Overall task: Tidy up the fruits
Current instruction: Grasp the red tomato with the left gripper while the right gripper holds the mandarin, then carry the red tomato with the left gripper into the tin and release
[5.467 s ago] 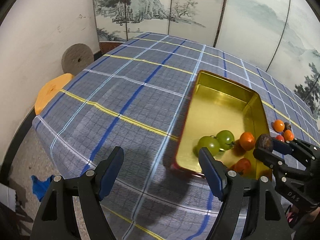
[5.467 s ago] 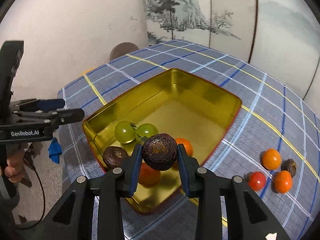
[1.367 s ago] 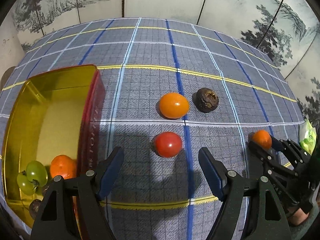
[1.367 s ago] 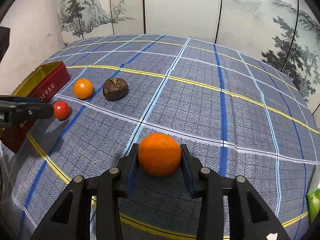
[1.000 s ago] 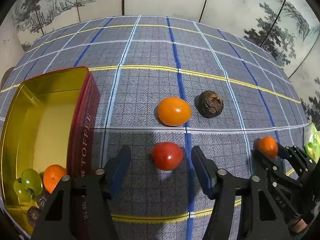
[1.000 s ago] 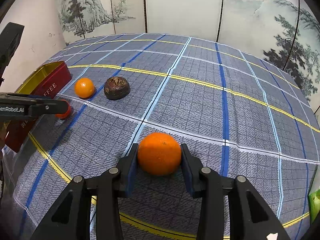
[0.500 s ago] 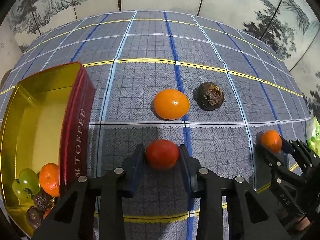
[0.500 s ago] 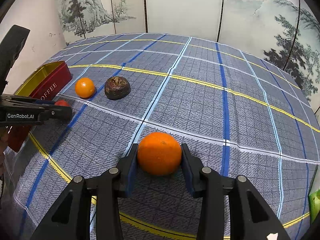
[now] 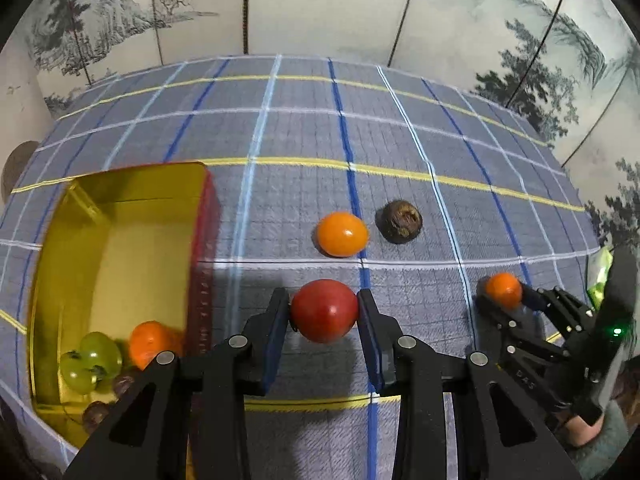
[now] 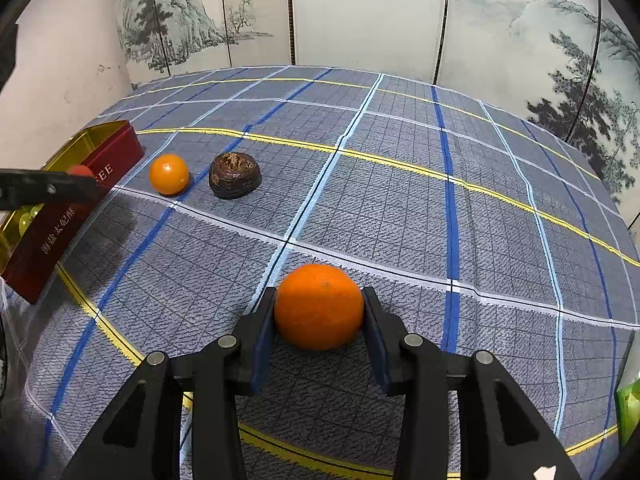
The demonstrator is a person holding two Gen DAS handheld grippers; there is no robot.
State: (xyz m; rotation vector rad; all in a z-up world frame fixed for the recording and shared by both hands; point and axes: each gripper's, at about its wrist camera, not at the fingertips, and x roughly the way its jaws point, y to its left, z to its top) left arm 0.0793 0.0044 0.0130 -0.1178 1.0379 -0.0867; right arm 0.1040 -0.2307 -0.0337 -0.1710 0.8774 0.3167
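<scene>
The left tongs [image 9: 324, 318] are closed on a red tomato [image 9: 323, 310], which sits squarely between the two pads and looks lifted just above the tabletop [image 9: 400, 140]. The right tongs [image 10: 319, 312] are closed on an orange [image 10: 319, 306], low over the checked cloth. To do this step well, I think the left tongs should carry the tomato high enough to pass the red wall of the toffee tin [image 9: 206, 216], which is to their left, and open only above the gold floor beside the green fruits [image 9: 90, 360]. A gentle grip is wise, because a tomato bruises. An orange-yellow fruit [image 9: 341, 234] and a dark brown fruit [image 9: 399, 223] lie just beyond the tomato.
</scene>
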